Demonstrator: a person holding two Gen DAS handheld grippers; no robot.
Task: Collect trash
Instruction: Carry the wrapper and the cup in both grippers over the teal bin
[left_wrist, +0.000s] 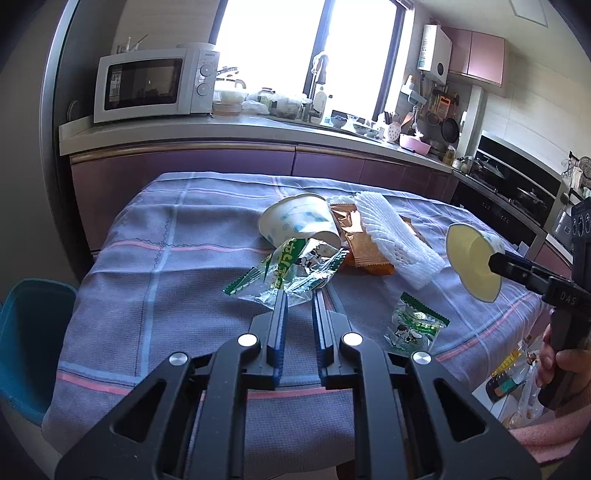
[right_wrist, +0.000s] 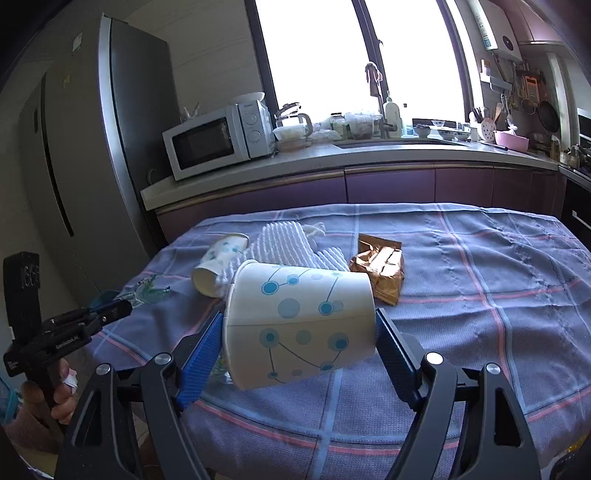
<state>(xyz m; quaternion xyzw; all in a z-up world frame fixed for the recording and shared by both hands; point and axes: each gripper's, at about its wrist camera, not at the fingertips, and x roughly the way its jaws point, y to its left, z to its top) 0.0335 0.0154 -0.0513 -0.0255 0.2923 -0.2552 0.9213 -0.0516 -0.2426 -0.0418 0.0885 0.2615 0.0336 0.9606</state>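
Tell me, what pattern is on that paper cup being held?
Blue dots joined by thin dark lines on the white paper cup; clearest in the right wrist view.

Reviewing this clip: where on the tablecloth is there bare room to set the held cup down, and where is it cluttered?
The tablecloth is bare right of the brown packet, out to the far and right edges, and along the near edge. Trash crowds the middle-left: lying cup, white foam net, green wrappers. The right gripper holds the paper cup.

Bright daylight floods a tall dark-framed window (right_wrist: 354, 55) above the pale kitchen countertop (right_wrist: 332, 155). A white microwave (left_wrist: 155, 86) stands beside a tall grey steel refrigerator (right_wrist: 92, 147).
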